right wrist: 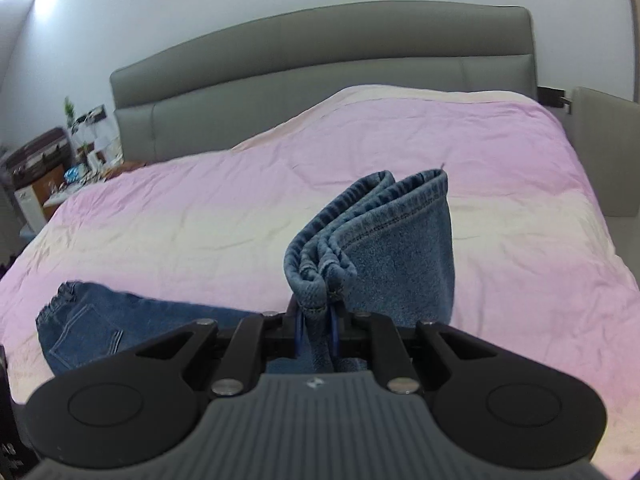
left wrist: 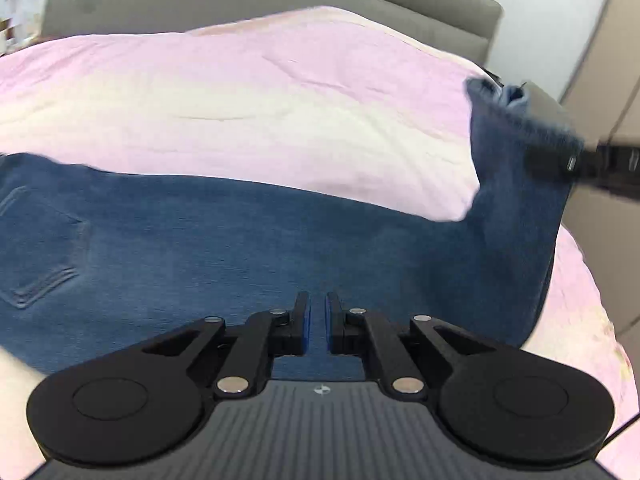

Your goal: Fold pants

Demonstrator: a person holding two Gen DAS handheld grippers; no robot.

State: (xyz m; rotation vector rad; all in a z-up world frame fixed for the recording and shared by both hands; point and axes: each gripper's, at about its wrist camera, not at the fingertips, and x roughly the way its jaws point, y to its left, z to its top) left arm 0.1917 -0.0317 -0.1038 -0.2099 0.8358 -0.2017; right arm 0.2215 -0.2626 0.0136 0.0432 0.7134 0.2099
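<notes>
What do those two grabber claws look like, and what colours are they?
Both look alike. The left gripper and right gripper are black jointed claws with silver rivets, two round black discs, blue pads inside the fingers, and a ribbed grey body with a small round logo.

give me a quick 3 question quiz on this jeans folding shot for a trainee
1. True or false: the right hand-held gripper is clamped on the hem end of the blue denim jeans.
2. Which part of the jeans lies flat on the pink quilted bedcover?
A. the cuffs
B. the waist and back pocket end
C. nothing, all is lifted
3. Fill in: the narrowly parted pads of the left hand-held gripper hold ____.

Key
1. True: the stacked leg cuffs stand up from its pads.
2. B: the back pocket rests on the cover while the cuffs are raised.
3. Nothing: it hovers over the denim with a small gap.
</notes>
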